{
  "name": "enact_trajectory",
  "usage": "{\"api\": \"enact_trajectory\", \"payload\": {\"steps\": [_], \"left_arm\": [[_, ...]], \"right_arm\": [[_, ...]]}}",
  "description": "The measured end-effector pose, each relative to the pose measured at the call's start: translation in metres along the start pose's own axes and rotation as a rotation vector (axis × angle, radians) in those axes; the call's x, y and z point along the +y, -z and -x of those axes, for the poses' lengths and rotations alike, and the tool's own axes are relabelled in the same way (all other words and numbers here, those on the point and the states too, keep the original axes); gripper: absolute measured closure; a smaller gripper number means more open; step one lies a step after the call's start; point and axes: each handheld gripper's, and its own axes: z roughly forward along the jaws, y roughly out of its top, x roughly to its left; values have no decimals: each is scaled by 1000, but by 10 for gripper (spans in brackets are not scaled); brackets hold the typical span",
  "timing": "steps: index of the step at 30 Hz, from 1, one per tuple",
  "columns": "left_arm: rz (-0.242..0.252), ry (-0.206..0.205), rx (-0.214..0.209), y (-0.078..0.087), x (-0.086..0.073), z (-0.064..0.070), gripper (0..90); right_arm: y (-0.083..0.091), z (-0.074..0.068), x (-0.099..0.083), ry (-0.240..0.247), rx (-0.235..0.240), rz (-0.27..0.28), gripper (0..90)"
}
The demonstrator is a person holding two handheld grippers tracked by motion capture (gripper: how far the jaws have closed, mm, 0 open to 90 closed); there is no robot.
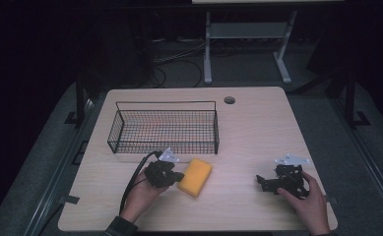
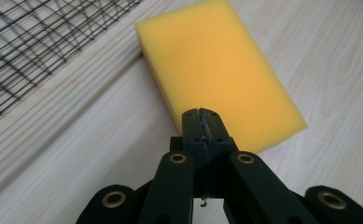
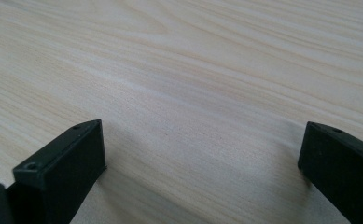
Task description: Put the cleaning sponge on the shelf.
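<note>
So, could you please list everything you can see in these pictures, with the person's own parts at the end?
sponge: one, yellow, flat on the table in front of the basket, just ahead of the left gripper's tips
wire basket: one, black, on the far left part of the table
table: one, light wood, with a round hole near its far edge
stand: one, white, on the floor beyond the table
left gripper: one, black, jaws shut, at the sponge's near edge
right gripper: one, black, jaws wide open, low over bare table at the right
hands: two, one on each gripper
</note>
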Motion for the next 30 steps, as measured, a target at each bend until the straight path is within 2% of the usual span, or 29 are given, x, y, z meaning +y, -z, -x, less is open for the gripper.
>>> {"api": "enact_trajectory", "payload": {"steps": [9, 11, 16, 23, 24, 25, 30], "left_arm": [[4, 29, 51, 9, -5, -14, 897], [16, 40, 45, 12, -5, -16, 897], [34, 37, 36, 15, -1, -13, 896], [19, 54, 20, 15, 10, -6, 643], [8, 60, 10, 13, 12, -6, 643], [-5, 61, 8, 12, 15, -4, 545], [-44, 45, 4, 3, 23, 0, 336]], "right_arm": [[0, 0, 0, 0, 0, 0, 0], [0, 0, 0, 0, 0, 0, 0], [0, 0, 0, 1, 0, 0, 0], [0, 0, 0, 0, 0, 0, 0], [0, 0, 0, 1, 0, 0, 0], [0, 0, 0, 0, 0, 0, 0], [0, 0, 0, 0, 0, 0, 0]]}}
